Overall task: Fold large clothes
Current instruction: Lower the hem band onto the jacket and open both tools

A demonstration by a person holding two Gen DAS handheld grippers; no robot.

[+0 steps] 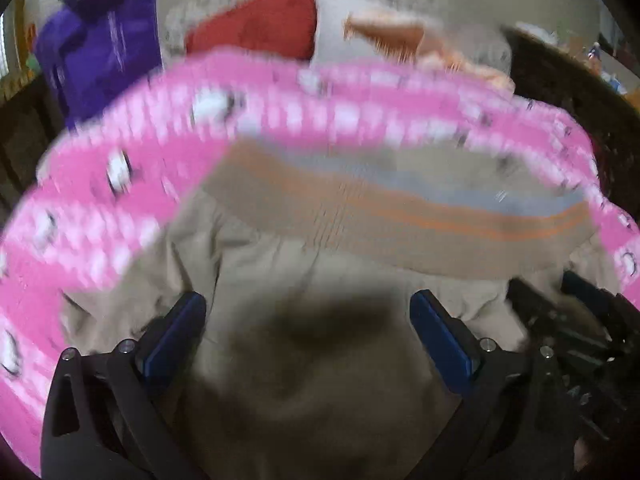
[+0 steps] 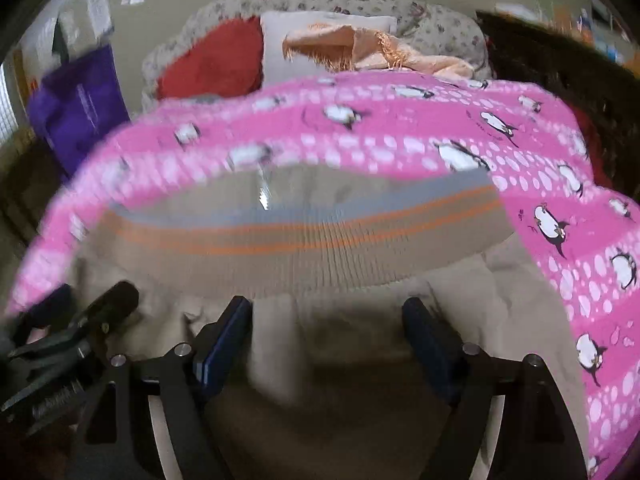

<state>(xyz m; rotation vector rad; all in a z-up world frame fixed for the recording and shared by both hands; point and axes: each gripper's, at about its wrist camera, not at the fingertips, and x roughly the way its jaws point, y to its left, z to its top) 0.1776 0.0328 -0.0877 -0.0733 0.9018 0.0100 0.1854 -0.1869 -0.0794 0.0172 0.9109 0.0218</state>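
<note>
In the left wrist view, the left claw (image 1: 308, 344) is seen with its blue-padded fingers (image 1: 176, 340) spread wide apart, and nothing is gripped; beige cloth merely lies in the gap between them. That cloth belongs to the beige garment (image 1: 320, 280), which is spread on a pink penguin-print blanket (image 1: 132, 160) directly ahead of the claw. Its ribbed band (image 1: 400, 216), striped grey and orange, is turned away from the camera, so the garment's length is judged to run from the claw toward the pillows (image 1: 256, 24) behind, with the band crossing the view from side to side. The picture is blurred, so seams cannot be made out. Part of the other claw is visible at the lower right.

In the right wrist view, the right claw (image 2: 328, 340) is likewise held wide open over the beige garment (image 2: 360, 360), with nothing clamped. The ribbed band (image 2: 280, 248) again lies crosswise at the far end.

Several risks are judged likely. If the fingers are closed too deep, the blanket (image 2: 520, 152) could be pinched along with the garment and dragged into the fold. If only one layer is caught, the fold would come out uneven. With both claws set close together, the loose sides could sag and bunch when lifted.
</note>
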